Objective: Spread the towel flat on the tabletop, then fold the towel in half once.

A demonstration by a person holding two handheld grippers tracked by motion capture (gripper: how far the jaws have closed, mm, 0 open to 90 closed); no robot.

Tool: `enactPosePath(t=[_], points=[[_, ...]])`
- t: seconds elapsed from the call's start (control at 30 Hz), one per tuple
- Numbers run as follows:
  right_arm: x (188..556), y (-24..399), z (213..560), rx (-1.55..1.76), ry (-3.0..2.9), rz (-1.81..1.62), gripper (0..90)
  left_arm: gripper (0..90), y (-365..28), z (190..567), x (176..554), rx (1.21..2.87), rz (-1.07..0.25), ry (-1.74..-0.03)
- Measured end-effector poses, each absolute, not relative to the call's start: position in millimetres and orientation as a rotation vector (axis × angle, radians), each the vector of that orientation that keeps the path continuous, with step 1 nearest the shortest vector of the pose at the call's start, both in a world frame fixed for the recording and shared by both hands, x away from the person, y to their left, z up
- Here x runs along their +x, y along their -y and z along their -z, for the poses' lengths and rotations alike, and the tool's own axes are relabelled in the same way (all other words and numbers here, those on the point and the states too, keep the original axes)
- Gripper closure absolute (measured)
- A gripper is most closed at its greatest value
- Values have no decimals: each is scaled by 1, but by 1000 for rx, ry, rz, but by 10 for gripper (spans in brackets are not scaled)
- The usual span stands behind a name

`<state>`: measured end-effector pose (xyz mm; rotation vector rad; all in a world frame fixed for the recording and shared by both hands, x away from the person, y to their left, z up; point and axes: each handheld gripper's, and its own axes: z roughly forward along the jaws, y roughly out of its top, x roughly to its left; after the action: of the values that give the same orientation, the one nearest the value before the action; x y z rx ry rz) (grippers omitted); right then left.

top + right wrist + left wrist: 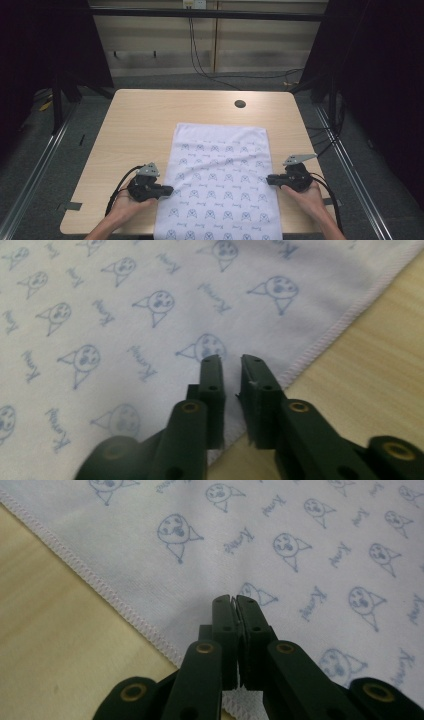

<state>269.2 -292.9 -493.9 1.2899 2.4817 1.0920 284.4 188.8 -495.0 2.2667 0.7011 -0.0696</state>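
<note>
A white cloth (220, 180) printed with small blue faces and words lies flat on the wooden table (145, 115), and its near end reaches over the front edge. My left gripper (170, 190) rests at the cloth's left hem. In the left gripper view the cloth (300, 540) lies under the left gripper (233, 599), whose jaws are pressed together, with no fold seen between them. My right gripper (268, 179) sits at the right hem. In the right gripper view a narrow gap shows between the jaws of the right gripper (231, 359), just over the cloth (125, 305).
A round cable hole (240, 104) sits in the table's far right part. Bare wood flanks the cloth on both sides and beyond its far end. Cables run along the floor behind the table, and dark frame posts stand to either side.
</note>
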Motion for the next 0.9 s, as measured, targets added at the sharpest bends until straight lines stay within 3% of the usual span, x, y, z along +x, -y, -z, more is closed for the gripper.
enactPosePath(t=[0.1, 0.2, 0.4, 0.57, 0.9], points=[[268, 293, 487, 1256, -2456, -1144, 753, 748, -192, 492, 282, 2245, 58, -676], [272, 294, 484, 1263, -2425, -1181, 750, 724, -195, 487, 294, 2162, 37, -693], [280, 288, 481, 1244, -2401, -1234, 750, 729, -197, 483, 332, 2049, -31, -791], [288, 276, 481, 1206, -2421, -1245, 739, 756, -186, 490, 355, 2082, -64, -823], [319, 259, 487, 1234, -2407, -1193, 643, 714, -174, 505, 369, 2102, -133, -851]])
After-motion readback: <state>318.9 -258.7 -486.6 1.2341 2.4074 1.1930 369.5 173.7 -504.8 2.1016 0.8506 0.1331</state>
